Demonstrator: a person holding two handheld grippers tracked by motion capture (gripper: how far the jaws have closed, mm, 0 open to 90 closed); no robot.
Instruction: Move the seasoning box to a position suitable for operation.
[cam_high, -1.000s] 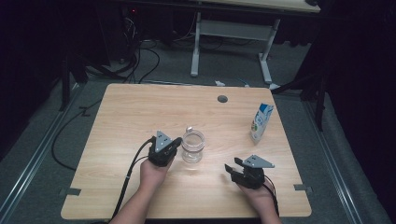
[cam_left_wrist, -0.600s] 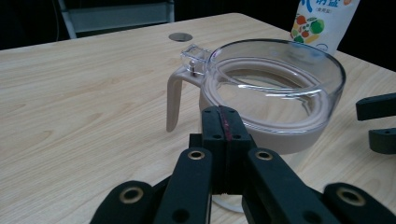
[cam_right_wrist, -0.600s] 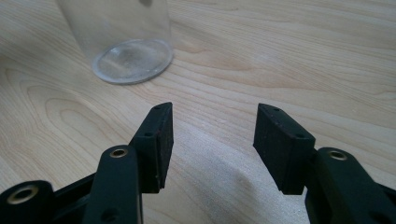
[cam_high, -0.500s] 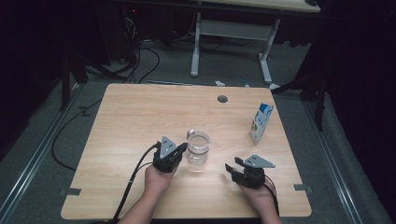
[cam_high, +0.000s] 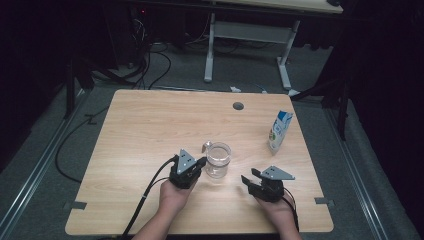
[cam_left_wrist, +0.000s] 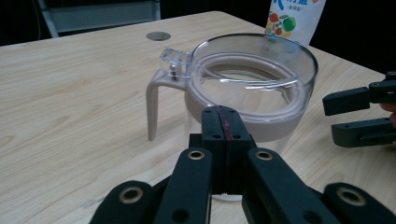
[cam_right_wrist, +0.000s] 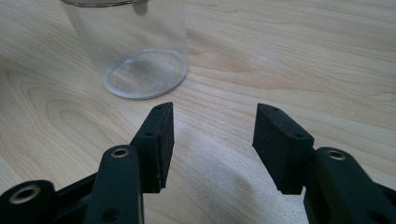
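Observation:
A clear plastic jug (cam_high: 218, 160) with a beige collar and handle stands upright near the table's front middle, and it looks empty. My left gripper (cam_high: 202, 162) is shut with nothing between its jaws. Its tips sit against the jug's left side, just below the collar (cam_left_wrist: 261, 126), as the left gripper (cam_left_wrist: 222, 112) view shows close up. My right gripper (cam_high: 250, 176) rests low to the jug's right, open and empty, a short gap away. The right gripper (cam_right_wrist: 215, 112) view has the jug's base (cam_right_wrist: 140, 60) ahead and to the left. The right gripper (cam_left_wrist: 359, 116) also appears beyond the jug.
A small drink carton (cam_high: 279, 131) stands upright at the right of the wooden table (cam_high: 140, 130), also behind the jug (cam_left_wrist: 292, 16). A round cable hole (cam_high: 238, 106) lies at the far middle. Cables trail off the front-left edge.
The left gripper and the jug have both shifted a little to the right and nearer the front edge. The right gripper has stayed put.

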